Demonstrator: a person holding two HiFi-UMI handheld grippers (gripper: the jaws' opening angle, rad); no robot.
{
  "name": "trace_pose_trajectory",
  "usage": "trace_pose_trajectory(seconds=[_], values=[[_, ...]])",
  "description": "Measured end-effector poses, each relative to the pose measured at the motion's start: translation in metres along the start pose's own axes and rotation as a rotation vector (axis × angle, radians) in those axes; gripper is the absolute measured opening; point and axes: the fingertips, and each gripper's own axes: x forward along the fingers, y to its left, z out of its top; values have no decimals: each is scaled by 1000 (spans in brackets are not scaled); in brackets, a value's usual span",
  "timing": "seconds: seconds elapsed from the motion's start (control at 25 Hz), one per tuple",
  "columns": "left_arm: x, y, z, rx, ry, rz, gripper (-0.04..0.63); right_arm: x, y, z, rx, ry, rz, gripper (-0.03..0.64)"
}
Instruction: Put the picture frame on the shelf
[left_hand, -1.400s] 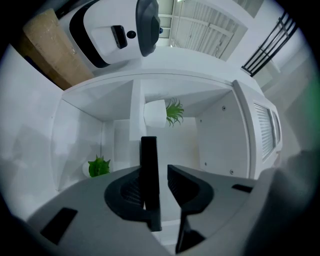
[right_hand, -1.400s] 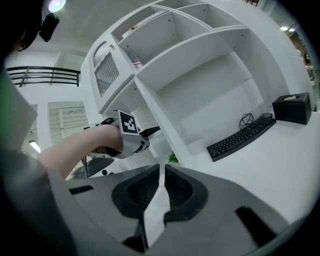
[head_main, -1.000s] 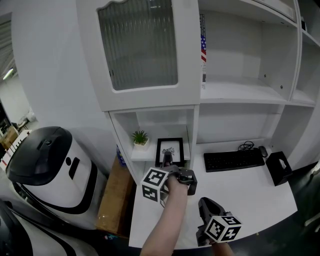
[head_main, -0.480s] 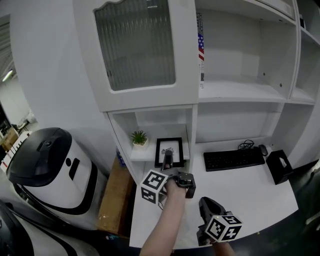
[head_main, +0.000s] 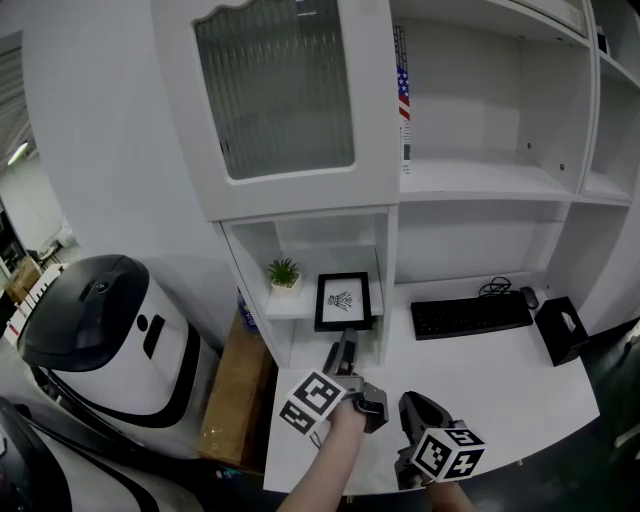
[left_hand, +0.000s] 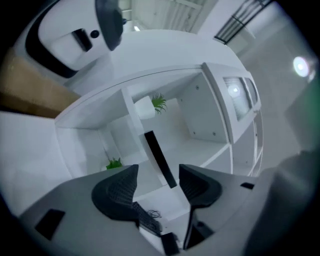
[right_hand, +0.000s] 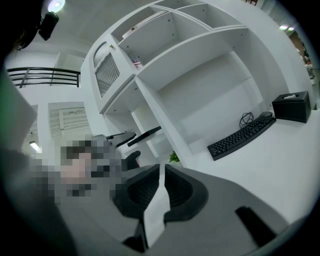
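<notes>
The picture frame (head_main: 343, 301) stands upright on the low shelf (head_main: 300, 308) of the white unit. It is straight ahead of the left tongs (head_main: 346, 348) and clear of them. Those tongs point level at it. Their jaws have just been opening and stand wide apart, with nothing pressed between the pads. In the left gripper view the frame shows edge-on beyond the gap as a dark slat, and neither jaw touches it. A small potted plant (head_main: 285, 273) sits on the same shelf, left of the frame and a bit further from the left tongs.

The right tongs (head_main: 408, 403) hang just to the right of the left ones and nearer the person, over the white surface (head_main: 500, 375). They tilt slightly downward, and their jaws are drawn together with only a sliver between them and nothing in it. Beyond the right tongs and to their right, a black keyboard (head_main: 470, 316) lies on the surface. A black tissue box (head_main: 560, 333) sits past its far end.
</notes>
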Motion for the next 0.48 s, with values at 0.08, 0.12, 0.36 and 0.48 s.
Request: trace_pose_trajectory(seconds=[0.08, 0.12, 0.36, 0.48], values=[[-6, 0, -1, 190, 17, 29, 241, -2, 0, -1, 3, 0, -2, 18], [-9, -1, -1, 305, 24, 48, 241, -2, 1, -2, 3, 1, -3, 18], [-11, -16, -1, 871, 29, 120, 241, -5, -2, -5, 13, 3, -10, 18], [-8, -23, 0, 971, 22, 125, 241, -5, -4, -5, 15, 1, -11, 18]])
